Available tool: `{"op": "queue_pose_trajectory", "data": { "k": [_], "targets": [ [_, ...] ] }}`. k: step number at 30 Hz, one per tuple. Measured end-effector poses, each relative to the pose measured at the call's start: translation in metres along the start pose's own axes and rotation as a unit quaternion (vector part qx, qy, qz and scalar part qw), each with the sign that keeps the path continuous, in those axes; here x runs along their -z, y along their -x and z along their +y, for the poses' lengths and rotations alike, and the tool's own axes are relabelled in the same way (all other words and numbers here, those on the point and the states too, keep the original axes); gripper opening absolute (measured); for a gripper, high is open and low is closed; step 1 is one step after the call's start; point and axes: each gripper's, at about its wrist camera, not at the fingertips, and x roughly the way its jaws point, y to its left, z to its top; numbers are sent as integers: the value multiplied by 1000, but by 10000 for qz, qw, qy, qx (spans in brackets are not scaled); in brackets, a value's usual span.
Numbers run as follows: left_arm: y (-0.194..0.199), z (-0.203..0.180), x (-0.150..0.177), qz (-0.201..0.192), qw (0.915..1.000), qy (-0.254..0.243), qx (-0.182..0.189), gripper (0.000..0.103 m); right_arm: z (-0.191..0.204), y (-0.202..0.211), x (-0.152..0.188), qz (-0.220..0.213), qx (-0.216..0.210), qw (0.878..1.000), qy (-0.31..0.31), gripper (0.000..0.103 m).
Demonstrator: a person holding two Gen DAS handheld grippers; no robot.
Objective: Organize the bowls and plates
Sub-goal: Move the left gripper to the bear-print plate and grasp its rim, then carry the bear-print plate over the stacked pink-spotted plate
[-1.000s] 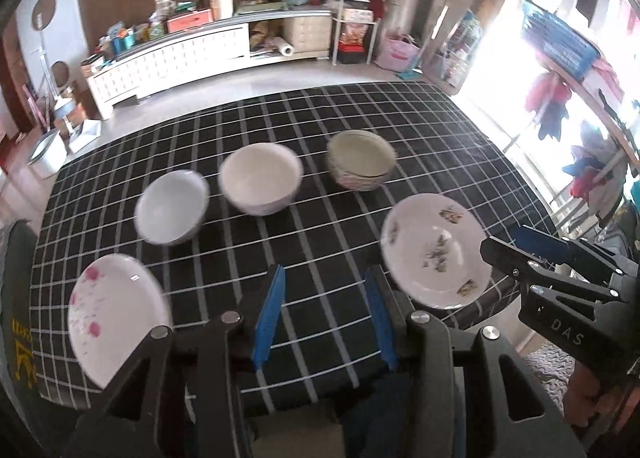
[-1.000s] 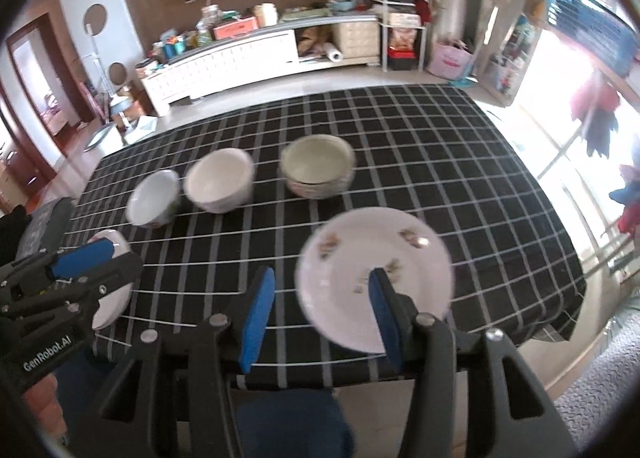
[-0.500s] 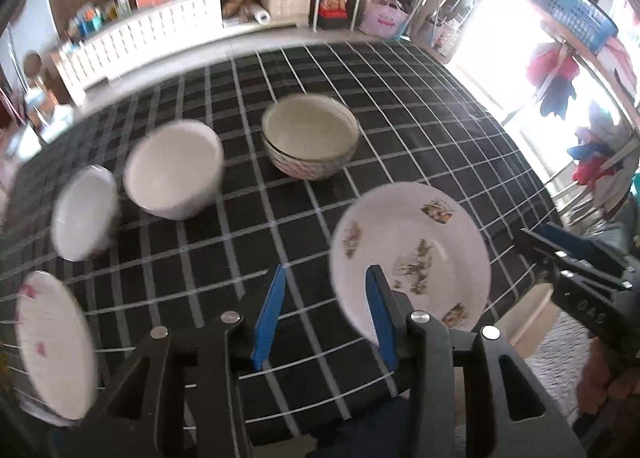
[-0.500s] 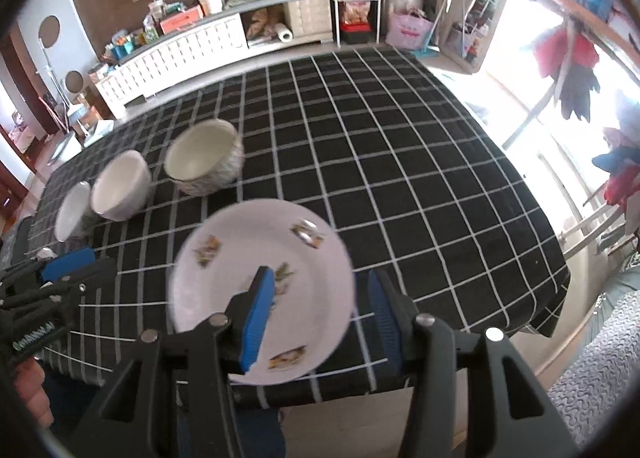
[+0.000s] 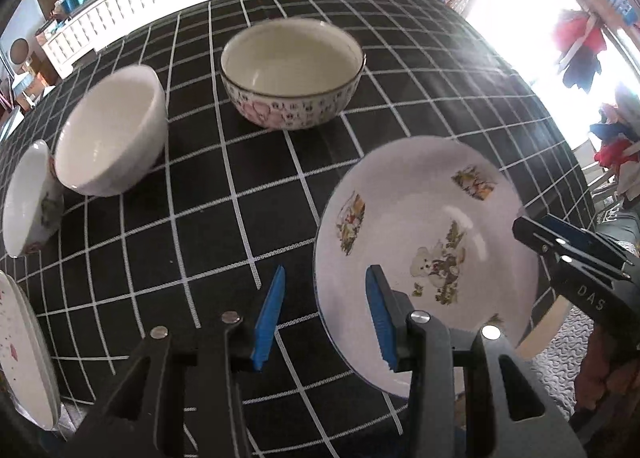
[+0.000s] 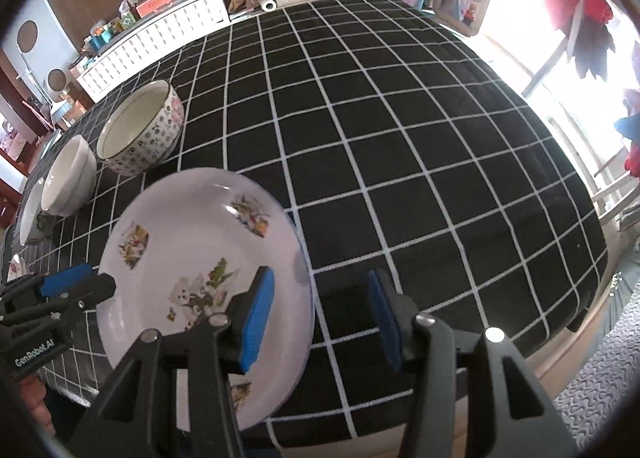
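Observation:
A white plate with flower and bear prints [image 5: 424,217] [image 6: 192,258] lies at the table's near edge. My left gripper [image 5: 326,318] is open and hangs over the plate's left rim, one blue pad on each side of the rim, neither pressing. My right gripper [image 6: 320,318] is open over the plate's right rim in the same way. Each gripper shows in the other's view, the right one [image 5: 576,254] and the left one [image 6: 60,290]. Behind the plate stand a flower-patterned bowl [image 5: 292,73] [image 6: 140,129], a plain white bowl [image 5: 112,137] [image 6: 68,181] and a small bowl [image 5: 28,197].
A pink-speckled plate [image 5: 20,346] lies at the near left corner. The black checked tablecloth [image 5: 420,69] [image 6: 400,137] is bare on the right half. A white cabinet [image 6: 160,37] and shelves stand beyond the table; a grey mat [image 6: 600,378] lies on the floor.
Both grippers have come down and closed in on the printed plate, the left one moving right from the table's front middle. Their jaws kept the same width. The dishes have not moved.

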Motion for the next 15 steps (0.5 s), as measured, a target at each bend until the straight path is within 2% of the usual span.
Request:
{"op": "queue_pose_trajectory", "data": {
  "k": [2,5,9,13,15],
  "targets": [
    [-6,1,1,16,10000,24,31,37,1,-3,0,-45,15,10000,67,53],
    [-12,3,3,98,9999,51,102,26,2,-7,1,33,43,9999,90,46],
    [-17,2,5,130,9997,36,199,19,9,-10,3,58,30,9998,161,38],
    [-14,-3,7,113,9998,-71,124,17,20,-7,4,-31,-55,9997,249,30],
    [-14,-2,8,135,9997,-53,195,17,27,-7,5,-68,149,9992,359,30]
  ]
}}
